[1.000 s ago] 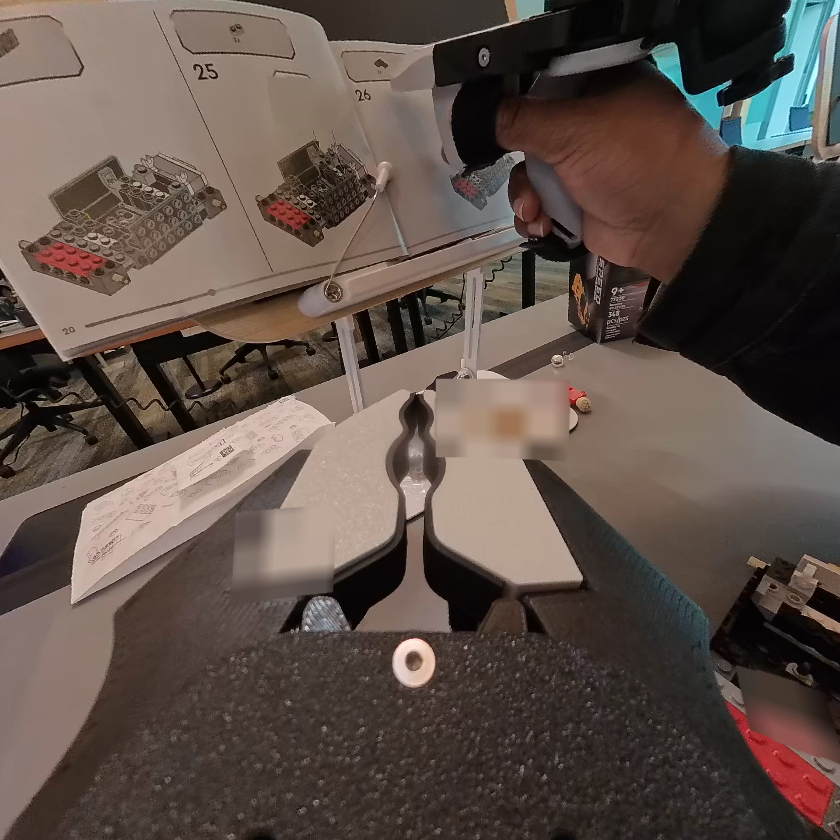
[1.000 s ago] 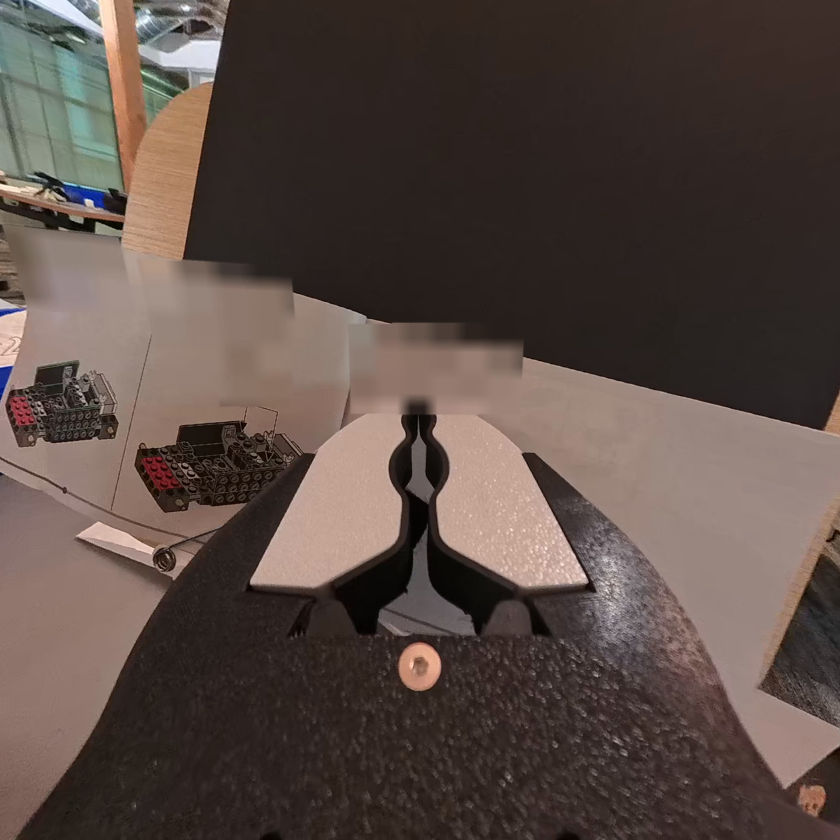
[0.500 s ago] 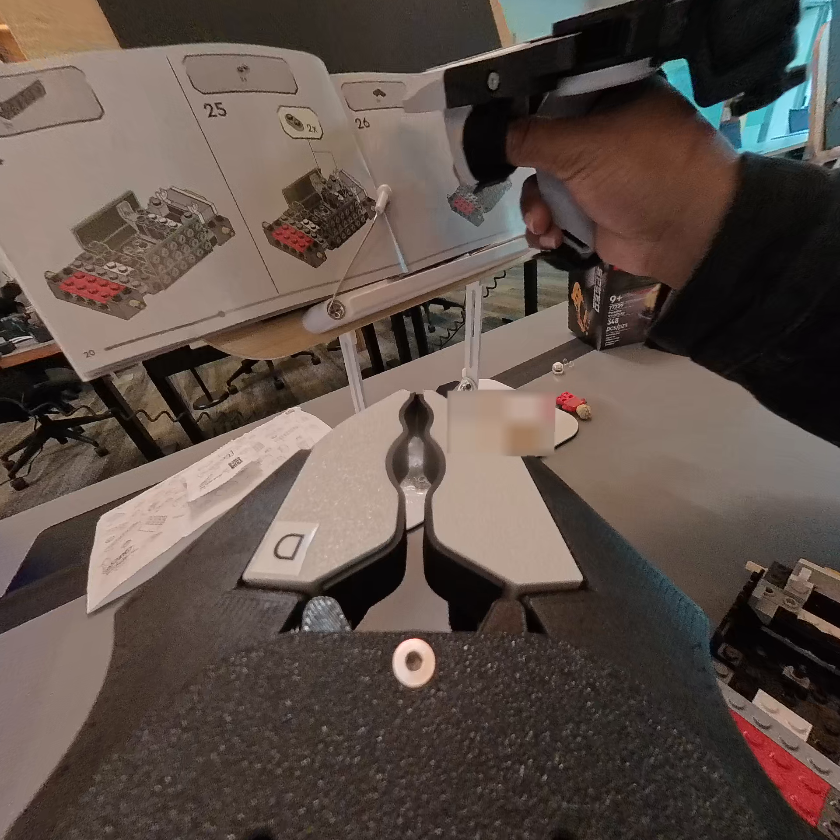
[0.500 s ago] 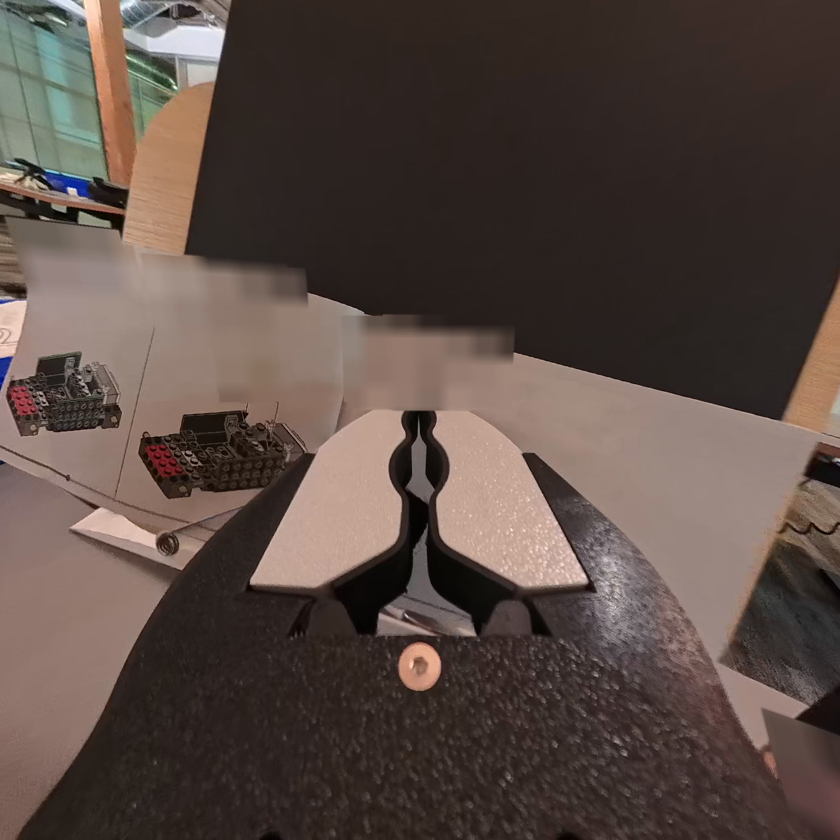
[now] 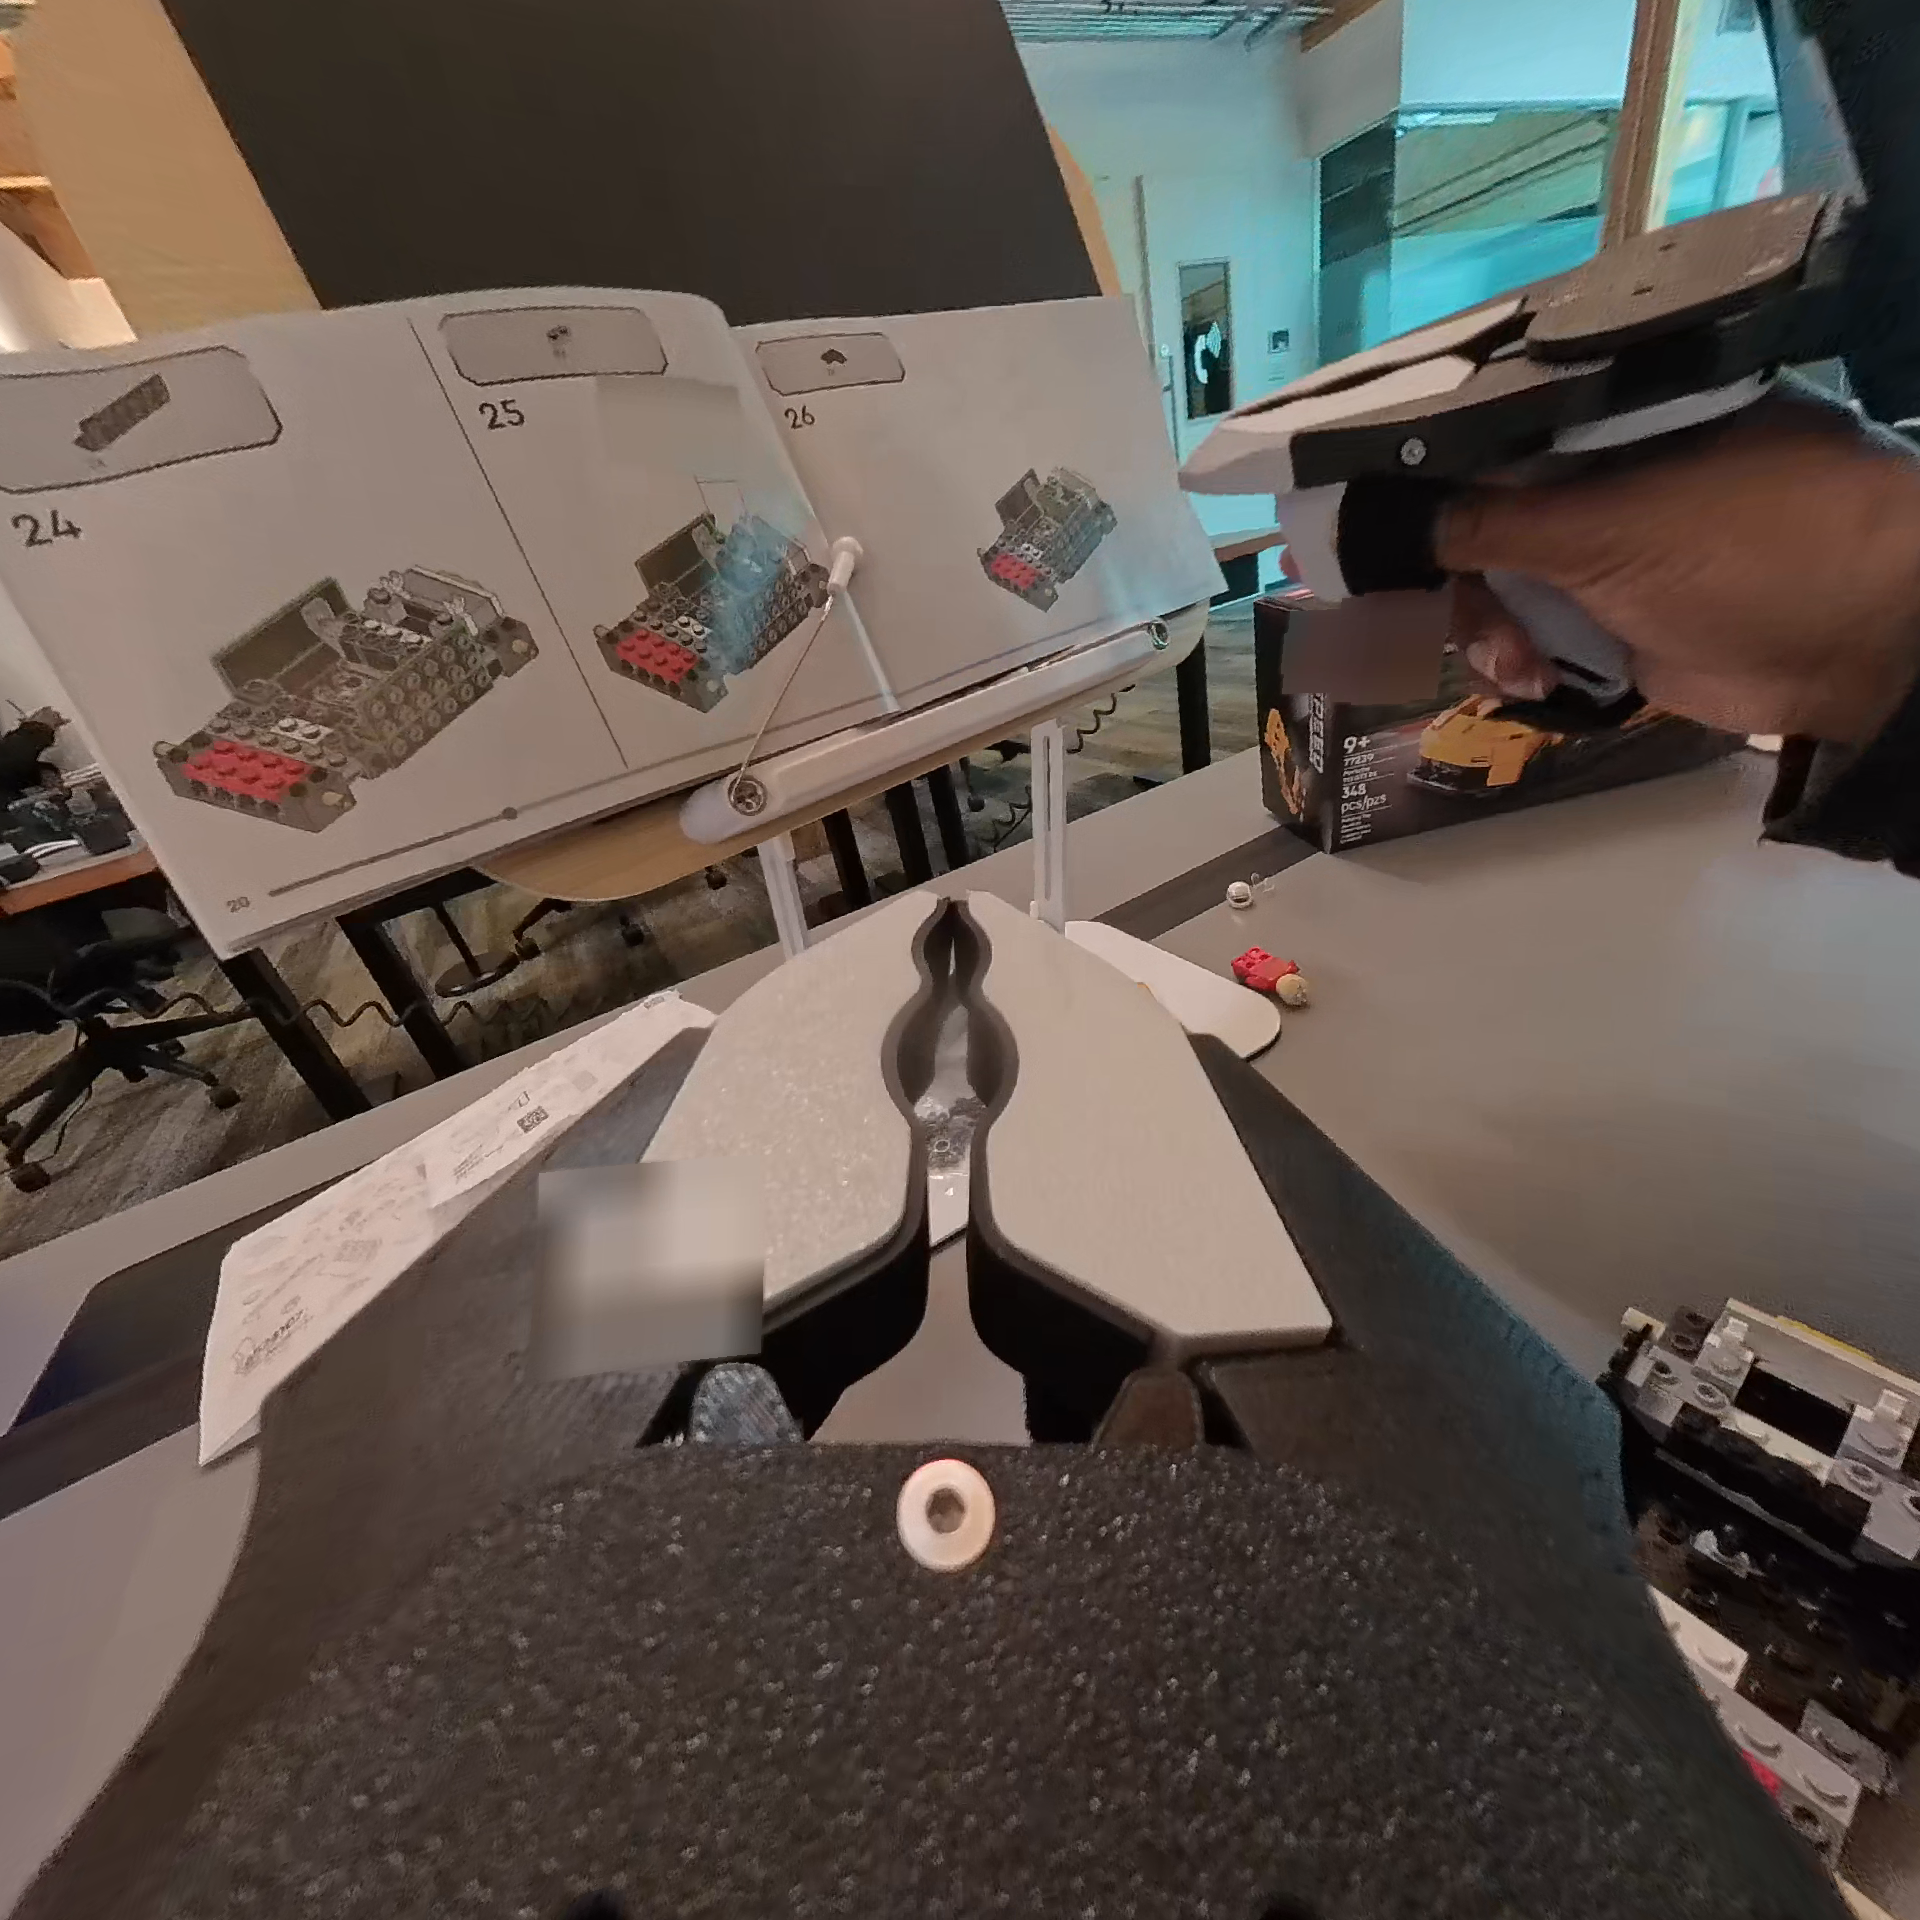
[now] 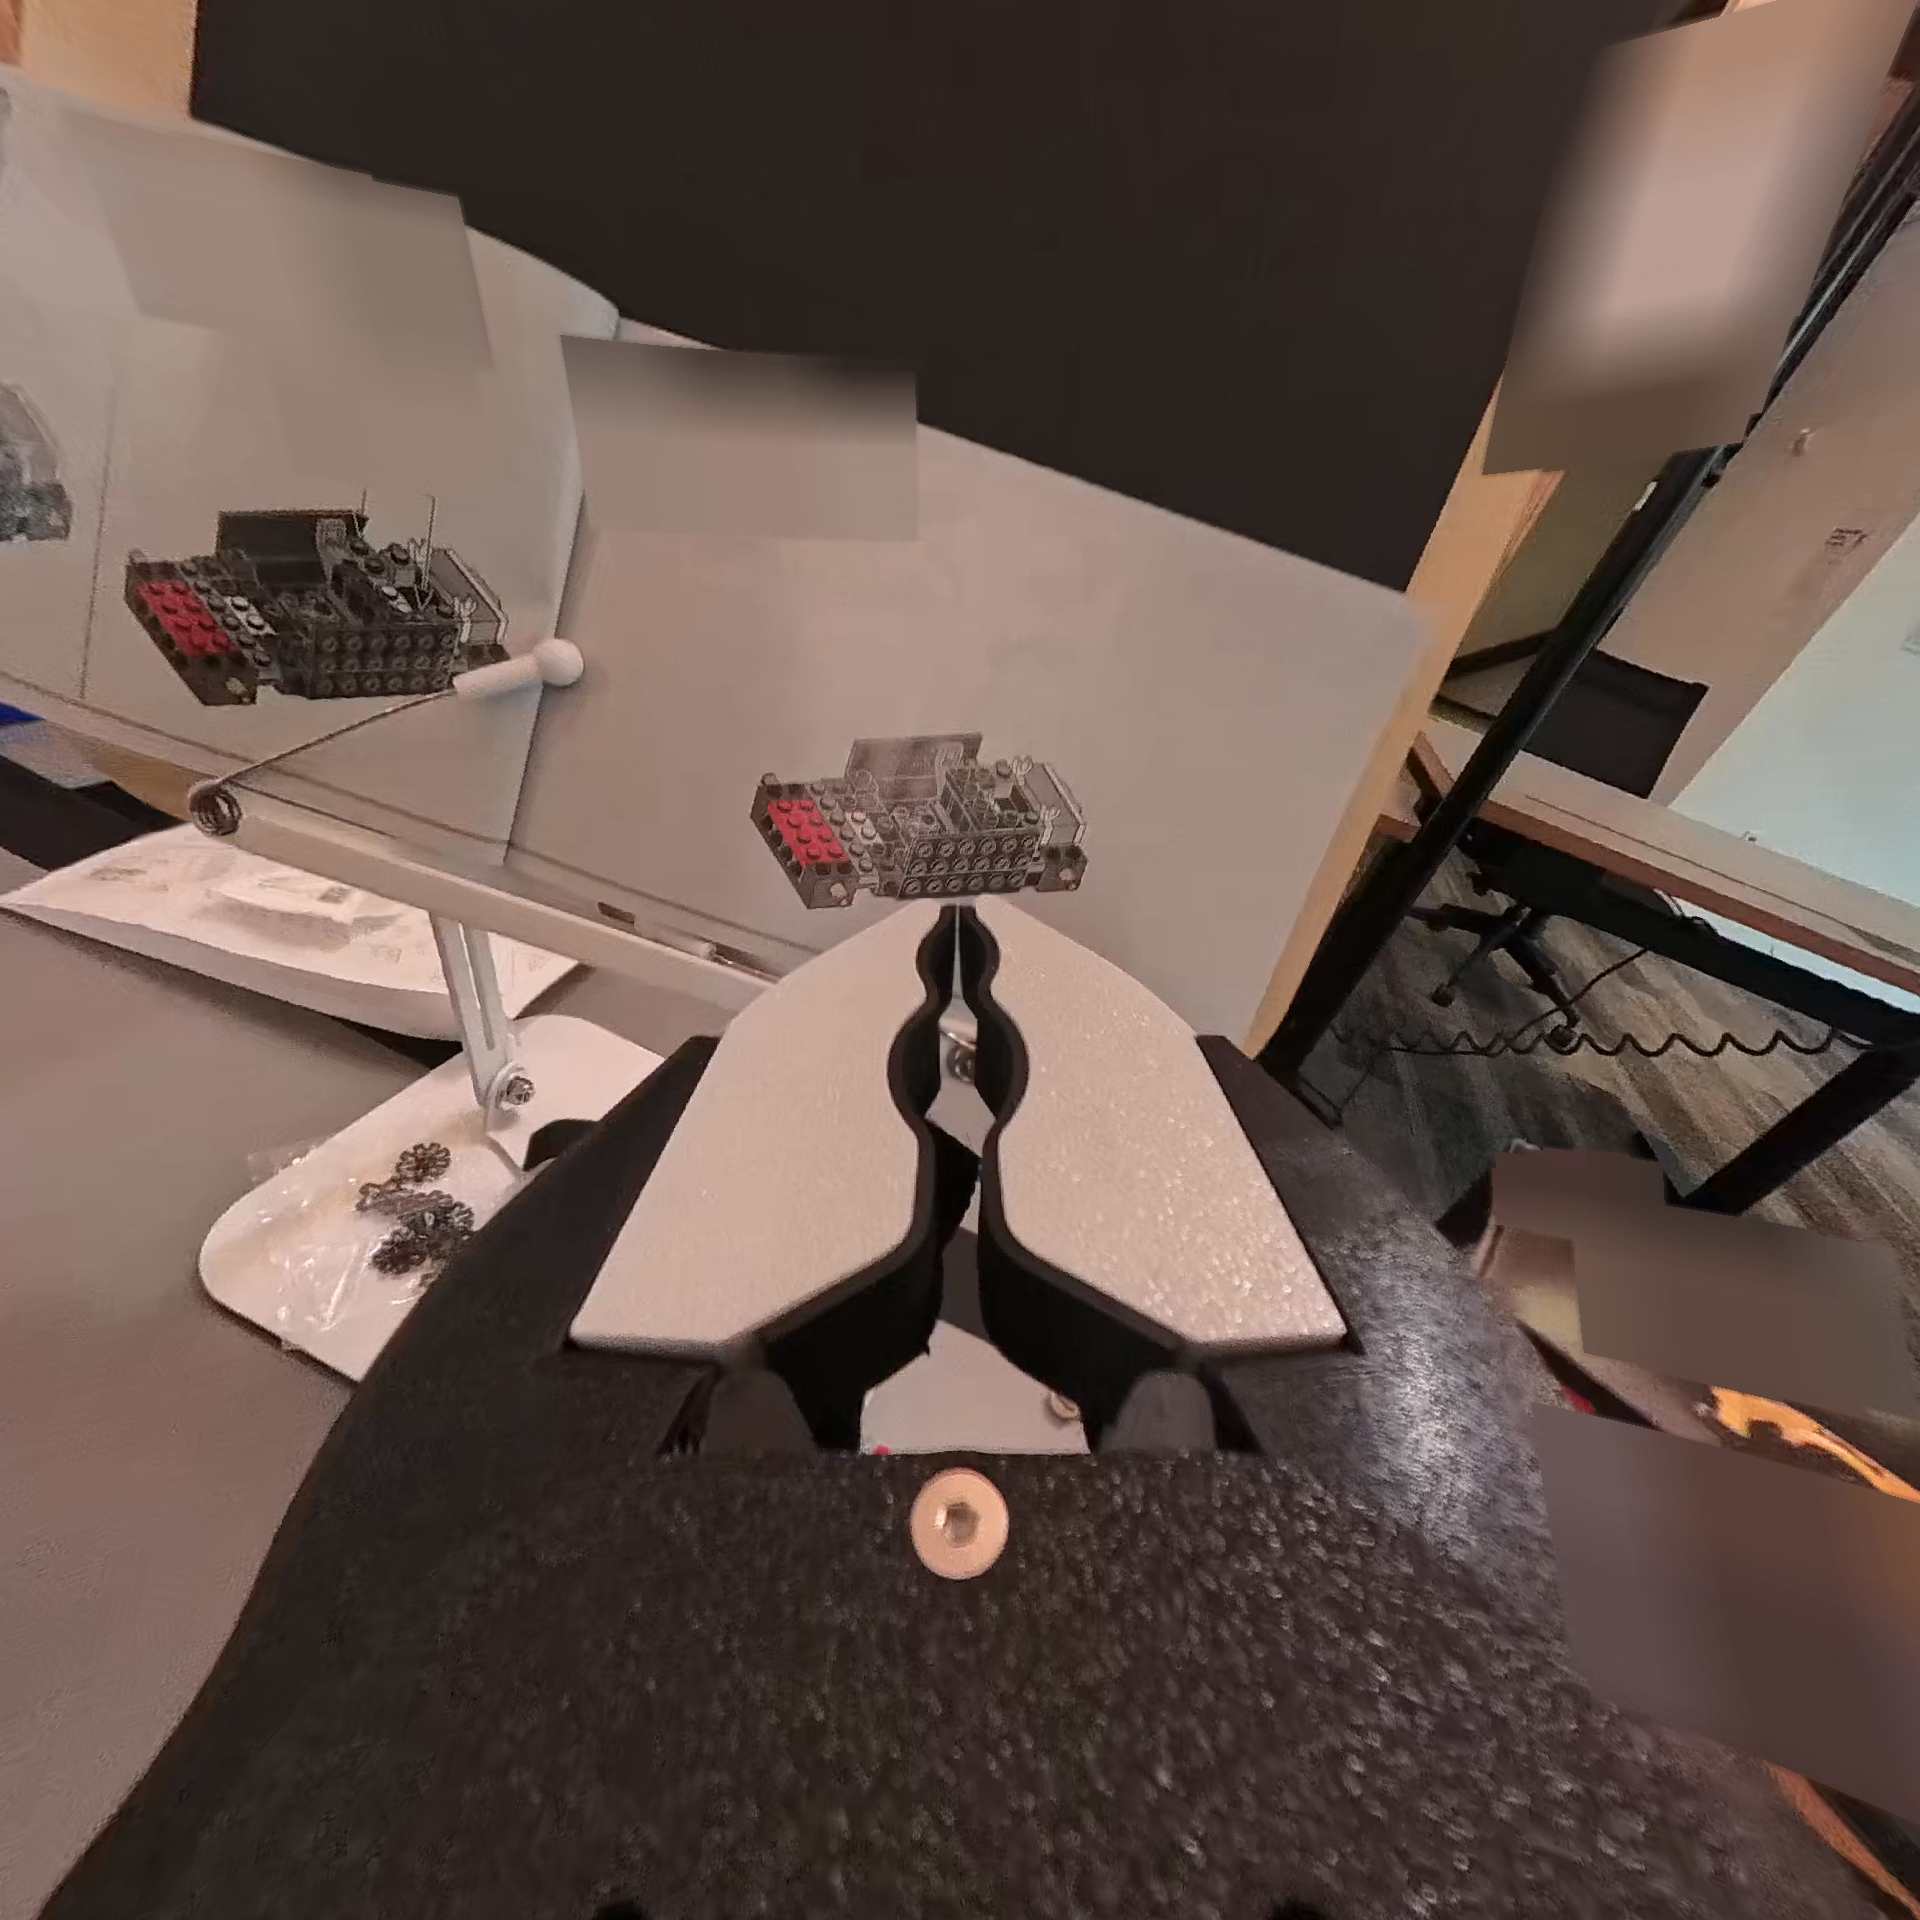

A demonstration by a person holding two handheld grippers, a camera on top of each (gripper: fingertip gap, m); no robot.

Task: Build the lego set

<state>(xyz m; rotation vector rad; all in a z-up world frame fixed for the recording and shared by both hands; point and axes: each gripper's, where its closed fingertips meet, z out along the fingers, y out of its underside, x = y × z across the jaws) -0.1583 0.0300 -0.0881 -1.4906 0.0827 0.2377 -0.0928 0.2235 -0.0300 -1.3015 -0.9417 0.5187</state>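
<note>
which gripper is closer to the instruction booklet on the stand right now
Right. The right gripper is raised just in front of the instruction booklet, near its right page, tips shut. The left gripper sits lower and farther back over the table, also shut.

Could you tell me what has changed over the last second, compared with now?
The right tongs have drawn back rightward off the instruction booklet, leaving its right-hand page flat on the stand. Both tongs stayed shut and empty; the left tongs stayed low over the table, and the partly built model stayed put.
</note>
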